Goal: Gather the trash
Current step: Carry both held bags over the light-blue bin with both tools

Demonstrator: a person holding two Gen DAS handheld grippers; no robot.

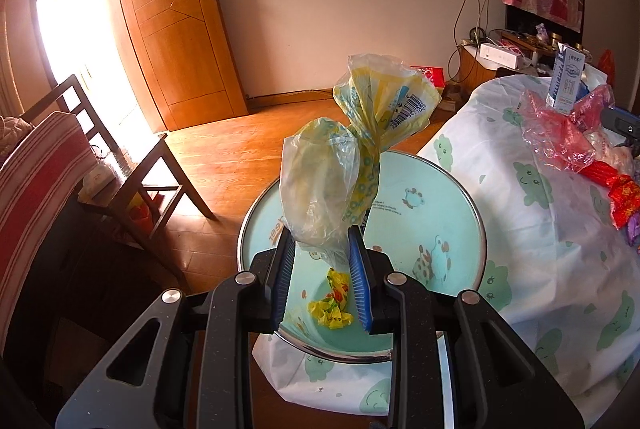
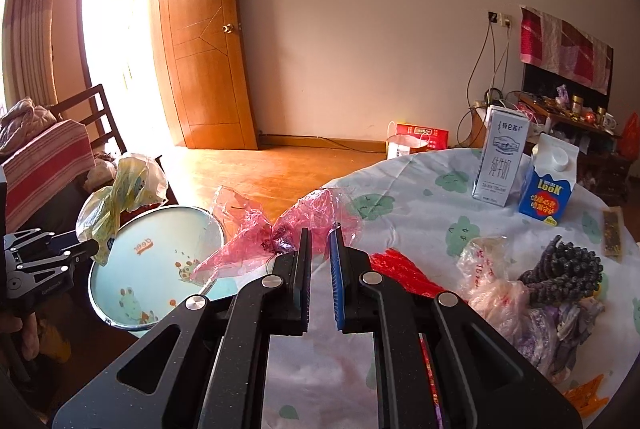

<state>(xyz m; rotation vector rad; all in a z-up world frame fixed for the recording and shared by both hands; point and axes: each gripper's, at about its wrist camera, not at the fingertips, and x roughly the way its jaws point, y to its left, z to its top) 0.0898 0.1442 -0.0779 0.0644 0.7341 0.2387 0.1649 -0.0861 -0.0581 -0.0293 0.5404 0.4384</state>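
left claw (image 1: 322,269) | black speckled linkage arms | silver round pivot bolts | blue ribbed pads (image 1: 359,281)

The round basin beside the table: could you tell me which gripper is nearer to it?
Left. The left gripper holds a yellow bag directly above the basin; the right gripper is over the table edge beside it.

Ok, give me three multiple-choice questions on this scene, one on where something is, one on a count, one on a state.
1. Where is the crumpled yellow wrapper? A in the light blue basin B on the floor C on the chair
2. How many cartons stand on the table? A one B two C four
3. The left gripper is: A open, empty B shut on the yellowish plastic bag C holding a carton

A: it lies on the basin's bottom.
B: the white milk carton and the blue carton.
B: its fingers pinch the bag's neck.
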